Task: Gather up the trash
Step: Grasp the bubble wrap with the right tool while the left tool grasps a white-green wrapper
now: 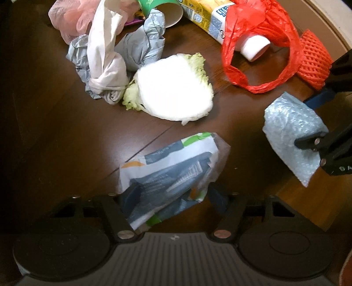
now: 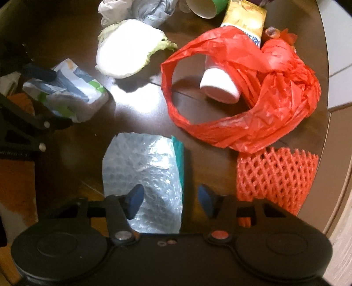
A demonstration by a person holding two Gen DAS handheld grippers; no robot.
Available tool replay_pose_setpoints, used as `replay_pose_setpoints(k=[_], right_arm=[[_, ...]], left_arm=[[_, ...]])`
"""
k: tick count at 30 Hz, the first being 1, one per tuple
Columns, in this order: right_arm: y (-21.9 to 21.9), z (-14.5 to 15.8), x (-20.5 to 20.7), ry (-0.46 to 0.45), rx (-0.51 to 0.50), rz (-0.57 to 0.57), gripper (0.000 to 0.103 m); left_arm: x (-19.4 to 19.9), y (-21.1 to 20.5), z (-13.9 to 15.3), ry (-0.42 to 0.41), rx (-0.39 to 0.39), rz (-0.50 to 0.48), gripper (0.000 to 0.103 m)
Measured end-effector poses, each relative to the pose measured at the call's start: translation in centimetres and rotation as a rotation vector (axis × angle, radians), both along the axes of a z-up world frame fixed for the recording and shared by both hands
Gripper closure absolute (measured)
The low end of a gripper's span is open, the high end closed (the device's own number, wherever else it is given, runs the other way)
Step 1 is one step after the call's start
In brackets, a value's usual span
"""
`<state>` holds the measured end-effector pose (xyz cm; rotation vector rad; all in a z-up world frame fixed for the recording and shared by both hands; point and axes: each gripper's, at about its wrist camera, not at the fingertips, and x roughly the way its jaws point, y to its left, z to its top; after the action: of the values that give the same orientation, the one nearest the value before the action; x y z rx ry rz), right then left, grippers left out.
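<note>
Home: dark wooden table (image 1: 55, 143), household trash.

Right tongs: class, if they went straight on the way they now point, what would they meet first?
The right tongs are open around the clear bubble-wrap sheet. Straight ahead past it lies the crumpled red plastic bag, probably next, though depth is hard to judge.

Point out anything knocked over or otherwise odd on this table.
The paper cup and white bottle lie tipped on their sides. A cabbage piece, real food, sits among the wrappers. No spill shows.
</note>
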<state>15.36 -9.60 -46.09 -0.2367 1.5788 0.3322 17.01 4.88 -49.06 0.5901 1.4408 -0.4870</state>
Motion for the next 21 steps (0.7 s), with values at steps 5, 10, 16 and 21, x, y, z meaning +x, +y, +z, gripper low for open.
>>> replay_pose_setpoints(k=[5,10,16,21], right_arm=[[0.7,0.1,0.5,-0.002,-0.005,0.007,0.090],[0.5,1.4,0.4,-0.035,0.000,0.011,0.101],[0.3,4.3,0.1,-0.078,0.000,-0.032,0.102],[-0.9,8.1,-0.1,-0.138,0.029,-0.076,0.102]], left_arm=[[0.3,0.3,0.2,-0.011,-0.002,0.001,0.059],[0.2,0.6,1.3,-0.006,-0.015,0.020,0.090],[0.1,1.5,1.7,-0.007,-0.027,0.069,0.094],[1.1,2.9,3.6,-0.002,-0.087,0.166,0.095]])
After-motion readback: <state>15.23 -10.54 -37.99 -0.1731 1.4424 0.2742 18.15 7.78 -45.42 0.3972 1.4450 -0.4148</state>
